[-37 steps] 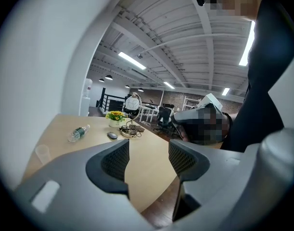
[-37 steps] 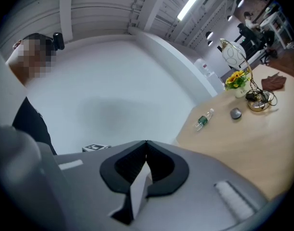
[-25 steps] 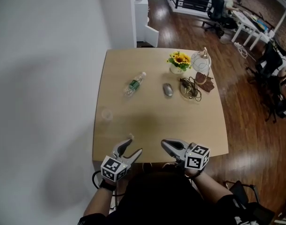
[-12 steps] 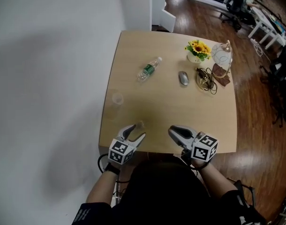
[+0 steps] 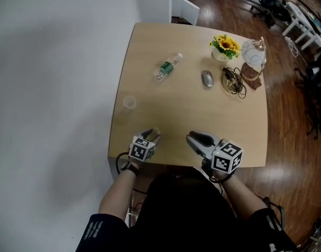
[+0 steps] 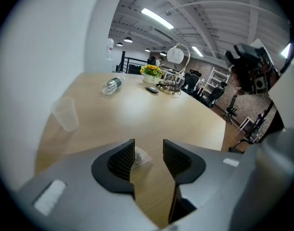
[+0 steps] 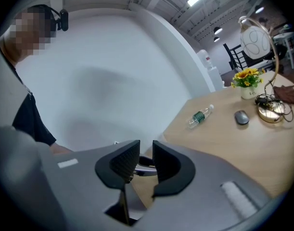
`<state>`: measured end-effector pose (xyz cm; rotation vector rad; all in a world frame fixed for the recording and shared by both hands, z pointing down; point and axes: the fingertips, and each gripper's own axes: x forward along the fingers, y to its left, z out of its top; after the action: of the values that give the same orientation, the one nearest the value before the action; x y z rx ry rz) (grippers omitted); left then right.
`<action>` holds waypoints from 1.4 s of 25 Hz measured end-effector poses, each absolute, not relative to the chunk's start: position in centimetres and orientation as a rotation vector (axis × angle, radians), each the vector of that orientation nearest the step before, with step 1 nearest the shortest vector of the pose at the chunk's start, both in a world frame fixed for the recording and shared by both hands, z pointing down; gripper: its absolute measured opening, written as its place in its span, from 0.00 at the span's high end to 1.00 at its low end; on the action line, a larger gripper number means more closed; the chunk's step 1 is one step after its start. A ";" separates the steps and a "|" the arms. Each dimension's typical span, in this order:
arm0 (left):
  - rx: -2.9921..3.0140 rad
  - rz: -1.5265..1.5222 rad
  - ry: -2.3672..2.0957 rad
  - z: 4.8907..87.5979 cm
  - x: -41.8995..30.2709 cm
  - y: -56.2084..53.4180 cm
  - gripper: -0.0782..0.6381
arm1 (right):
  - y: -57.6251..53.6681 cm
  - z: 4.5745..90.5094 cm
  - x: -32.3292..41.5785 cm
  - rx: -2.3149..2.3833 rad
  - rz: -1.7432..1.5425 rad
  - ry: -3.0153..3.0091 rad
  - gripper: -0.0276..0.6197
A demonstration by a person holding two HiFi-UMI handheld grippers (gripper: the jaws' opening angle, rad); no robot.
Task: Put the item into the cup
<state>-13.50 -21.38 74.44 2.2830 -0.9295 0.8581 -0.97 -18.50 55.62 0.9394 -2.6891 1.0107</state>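
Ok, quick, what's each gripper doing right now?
Left gripper: open, jaws have just been closing, white wad between them, not gripped.
Right gripper: slightly open, holding nothing.

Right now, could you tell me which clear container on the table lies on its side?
The water bottle with the green label lies flat on its side; the clear cup stands upright, mouth up.

So the left gripper (image 6: pixel 147 154) has dipped down to the table (image 6: pixel 161 114). Its jaws have just been closing in, and the little crumpled item (image 6: pixel 140 158) now sits between them, close to one jaw. The right gripper (image 7: pixel 146 154) was shut before; its jaws are slightly apart now.
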 end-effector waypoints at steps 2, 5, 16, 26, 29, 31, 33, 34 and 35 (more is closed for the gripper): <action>2.265 0.957 -0.940 76.3 -13.7 -21.8 0.66 | -18.7 56.0 -0.9 0.933 1.018 -2.684 0.81; 2.232 1.045 -0.934 78.2 -13.7 -21.9 0.71 | -18.8 56.6 -0.7 0.920 1.028 -2.674 0.81; 2.202 1.087 -0.984 78.9 -13.9 -22.7 0.90 | -19.8 57.8 0.4 0.883 1.086 -2.649 0.81; 2.250 0.987 -1.228 72.4 -19.3 -28.2 0.90 | -22.7 57.3 0.2 0.840 1.042 -2.670 0.81; 2.236 0.991 -1.329 70.2 -22.4 -31.2 0.90 | -23.4 57.1 0.0 0.828 1.030 -2.677 0.81; 2.216 1.009 -1.386 69.3 -24.4 -33.1 0.90 | -23.6 57.1 -0.1 0.817 1.026 -2.680 0.81; 2.191 1.030 -1.426 69.1 -26.1 -34.8 0.90 | -23.8 57.1 -0.1 0.808 1.018 -2.680 0.81; 2.177 1.041 -1.437 69.2 -26.7 -35.5 0.90 | -23.8 57.1 0.0 0.805 1.015 -2.678 0.81; 2.164 1.050 -1.441 69.3 -27.2 -36.1 0.90 | -23.9 57.0 0.2 0.804 1.011 -2.677 0.81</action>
<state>-27.23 -36.08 69.29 2.1636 -1.4407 1.0500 0.16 -23.88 57.04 0.8036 -2.6770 1.0111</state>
